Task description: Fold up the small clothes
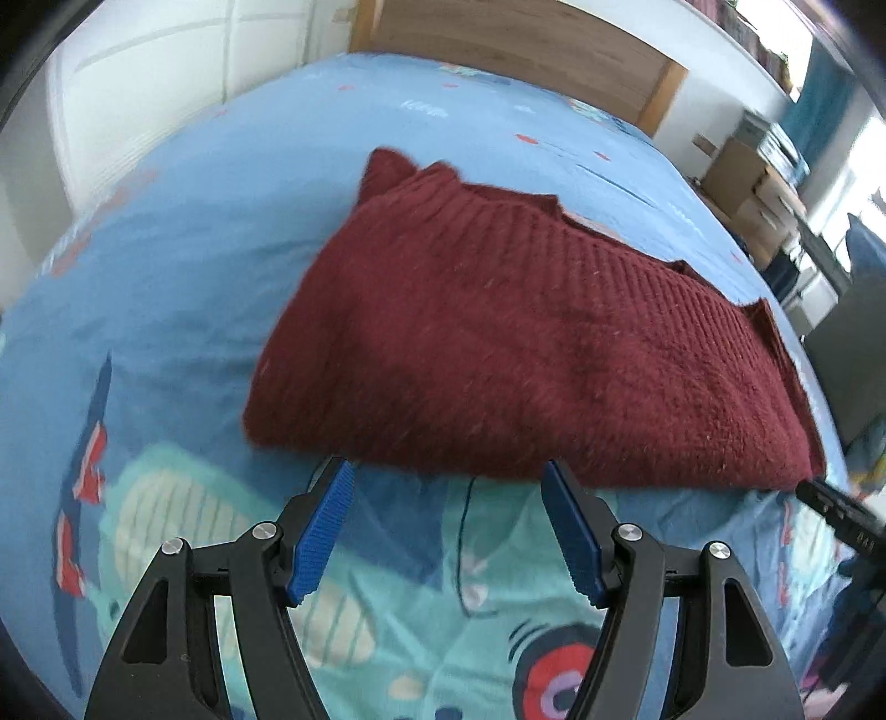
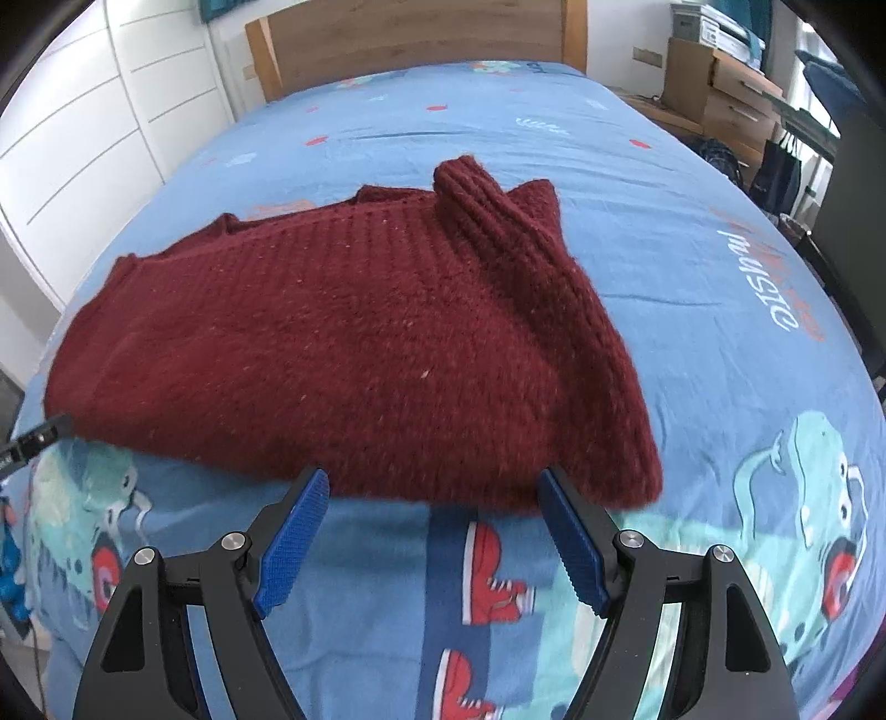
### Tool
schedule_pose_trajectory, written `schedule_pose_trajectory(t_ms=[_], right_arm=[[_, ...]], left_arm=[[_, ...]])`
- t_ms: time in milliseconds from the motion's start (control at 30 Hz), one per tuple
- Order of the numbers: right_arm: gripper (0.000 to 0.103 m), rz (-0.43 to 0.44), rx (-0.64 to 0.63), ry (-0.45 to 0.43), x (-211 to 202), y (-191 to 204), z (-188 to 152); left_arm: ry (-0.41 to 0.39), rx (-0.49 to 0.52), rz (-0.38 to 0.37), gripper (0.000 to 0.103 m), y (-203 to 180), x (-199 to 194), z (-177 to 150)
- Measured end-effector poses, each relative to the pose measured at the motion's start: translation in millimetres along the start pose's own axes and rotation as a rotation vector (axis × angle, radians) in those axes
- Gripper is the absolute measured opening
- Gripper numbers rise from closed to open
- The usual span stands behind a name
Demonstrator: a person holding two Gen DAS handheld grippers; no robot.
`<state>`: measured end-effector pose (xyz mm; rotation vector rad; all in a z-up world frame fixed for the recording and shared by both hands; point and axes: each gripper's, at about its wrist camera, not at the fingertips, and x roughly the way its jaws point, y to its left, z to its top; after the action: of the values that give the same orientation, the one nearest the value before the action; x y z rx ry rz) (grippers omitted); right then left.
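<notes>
A dark red knitted sweater (image 1: 526, 338) lies folded into a thick bundle on the blue patterned bedspread (image 1: 183, 232). My left gripper (image 1: 448, 471) hovers just short of the bundle's near edge, jaws open, nothing between its blue pads (image 1: 324, 531). In the right wrist view the same sweater (image 2: 343, 354) shows a ribbed sleeve (image 2: 520, 249) draped over its right side. My right gripper (image 2: 432, 482) stands open at the near edge too, holding nothing. The tip of the other gripper shows at the sweater's corner in each view (image 1: 836, 509) (image 2: 33, 437).
The bed has a wooden headboard (image 2: 410, 39) at its far end. White wardrobe doors (image 2: 83, 122) stand to the left. Cardboard boxes and drawers (image 2: 720, 88) crowd the floor on the right. Bare bedspread with cartoon prints (image 2: 803, 487) surrounds the sweater.
</notes>
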<state>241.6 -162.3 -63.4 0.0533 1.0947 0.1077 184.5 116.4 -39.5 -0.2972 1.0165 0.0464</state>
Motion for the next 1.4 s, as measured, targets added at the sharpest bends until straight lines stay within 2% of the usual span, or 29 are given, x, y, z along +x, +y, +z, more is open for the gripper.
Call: schedule_pose_trajectory(t_ms=[167, 633, 867, 900, 933, 1000, 1200, 1400], right_arm=[[0.080, 0.017, 0.012, -0.003, -10, 3, -11], [0.080, 0.039, 0.048, -0.001, -15, -7, -22], [0.080, 0.041, 0.073, -0.006, -17, -20, -26], [0.080, 0.041, 0.078, -0.007, -17, -22, -26], [0.080, 0.042, 0.081, -0.008, -18, -24, -27], [0.080, 0.042, 0.088, -0.009, -19, -28, -29], [0.080, 0.052, 0.126, -0.022, -25, -45, -37], [0.079, 0.069, 0.176, -0.044, -33, -65, -45]], left_arm=[[0.032, -0.160, -0.076, 0.065, 34, 6, -6], [-0.067, -0.474, -0.346, 0.065, 69, 18, 39], [-0.091, -0.627, -0.411, 0.065, 100, 34, 62], [-0.095, -0.643, -0.416, 0.062, 103, 35, 64], [-0.093, -0.658, -0.423, 0.050, 107, 36, 67], [-0.084, -0.679, -0.445, 0.030, 109, 41, 73], [-0.111, -0.627, -0.455, 0.026, 88, 23, 99], [-0.105, -0.583, -0.504, 0.026, 31, 14, 135]])
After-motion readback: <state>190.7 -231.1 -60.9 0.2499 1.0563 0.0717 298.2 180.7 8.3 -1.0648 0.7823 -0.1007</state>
